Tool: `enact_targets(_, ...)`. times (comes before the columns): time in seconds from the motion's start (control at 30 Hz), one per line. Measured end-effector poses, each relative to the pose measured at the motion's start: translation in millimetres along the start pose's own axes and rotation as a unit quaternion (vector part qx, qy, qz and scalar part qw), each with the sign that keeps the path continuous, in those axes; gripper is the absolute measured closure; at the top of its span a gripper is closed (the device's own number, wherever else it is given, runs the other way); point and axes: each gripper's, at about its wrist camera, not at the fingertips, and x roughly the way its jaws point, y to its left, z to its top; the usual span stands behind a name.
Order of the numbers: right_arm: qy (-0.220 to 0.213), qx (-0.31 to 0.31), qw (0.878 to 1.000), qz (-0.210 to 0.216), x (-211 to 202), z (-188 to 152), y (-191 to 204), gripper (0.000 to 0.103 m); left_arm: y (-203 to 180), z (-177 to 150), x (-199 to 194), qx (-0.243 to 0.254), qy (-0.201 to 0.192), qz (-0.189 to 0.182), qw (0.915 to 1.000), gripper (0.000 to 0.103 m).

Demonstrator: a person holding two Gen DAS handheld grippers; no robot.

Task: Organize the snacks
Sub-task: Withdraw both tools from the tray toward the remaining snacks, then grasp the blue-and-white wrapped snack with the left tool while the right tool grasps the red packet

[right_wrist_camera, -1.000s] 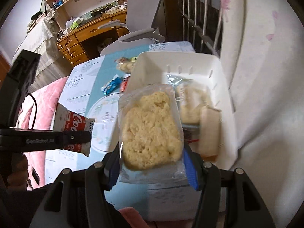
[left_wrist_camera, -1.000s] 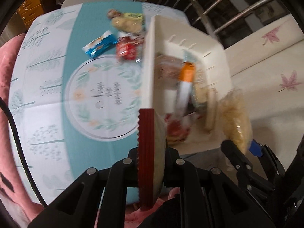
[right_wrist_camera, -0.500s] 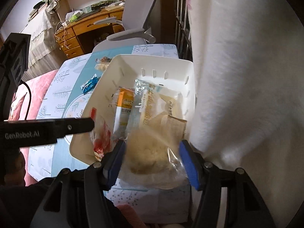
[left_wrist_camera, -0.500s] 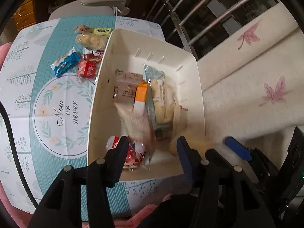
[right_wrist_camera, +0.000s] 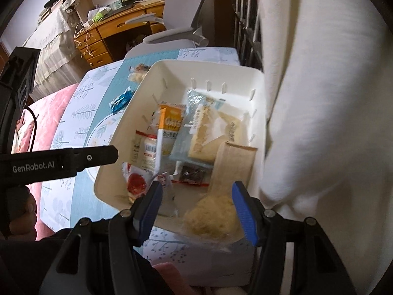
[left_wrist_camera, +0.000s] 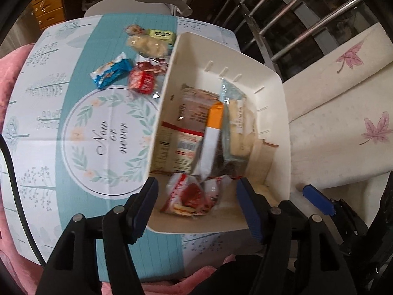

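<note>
Both tools are standing wide over the white bin point(left_wrist_camera: 275, 78), the left tool point(left_wrist_camera: 196, 206) having just been opening above a red-and-white packet point(left_wrist_camera: 194, 194), the right tool point(right_wrist_camera: 196, 211) empty above a crumbly bag point(right_wrist_camera: 213, 218), while several snacks point(left_wrist_camera: 140, 66) are waiting on the counter point(left_wrist_camera: 49, 113).

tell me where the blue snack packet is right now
The blue snack packet lies on the tablecloth in the left wrist view, left of the white bin, beside the red wrapped snack.
</note>
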Motion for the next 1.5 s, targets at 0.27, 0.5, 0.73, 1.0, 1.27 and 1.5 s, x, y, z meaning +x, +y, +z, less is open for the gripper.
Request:
enact_targets(0.27, 0.009, 0.022, 1.0, 0.008, 3.8, -0.4, 39.4, 0.044, 44.3, 0.3, -23.2, 0.029, -0.012, 0.012, 0.9994, 0.033)
enact_targets(0.5, 0.001, 0.066, 0.998, 0.018, 0.4, 6.3, 87.6, 0.044, 88.5, 8.2, -58.7, 0.087, -0.044, 0.018, 0.995, 0.029)
enact_targets(0.73, 0.005, 0.173, 0.985, 0.021, 5.6, 21.2, 124.1, 0.044, 123.3, 35.1, -78.0, 0.146, -0.059, 0.02, 0.9873, 0.029)
enact_targets(1.0, 0.005, 0.34, 0.939, 0.044, 14.7, 38.7, 127.5, 0.044, 159.8, 62.9, -87.1, 0.213, -0.093, 0.013, 0.9726, 0.026)
enact_targets(1.27, 0.027, 0.513, 0.854, 0.079, 41.1, 46.9, 113.4, 0.035, 170.2, 88.3, -70.7, 0.269, -0.082, -0.016, 0.9595, 0.026)
enact_targets(1.5, 0.033, 0.608, 0.784, 0.122, 76.0, 62.4, 111.5, 0.032, 163.9, 114.1, -38.8, 0.29, -0.075, -0.029, 0.9536, 0.026)
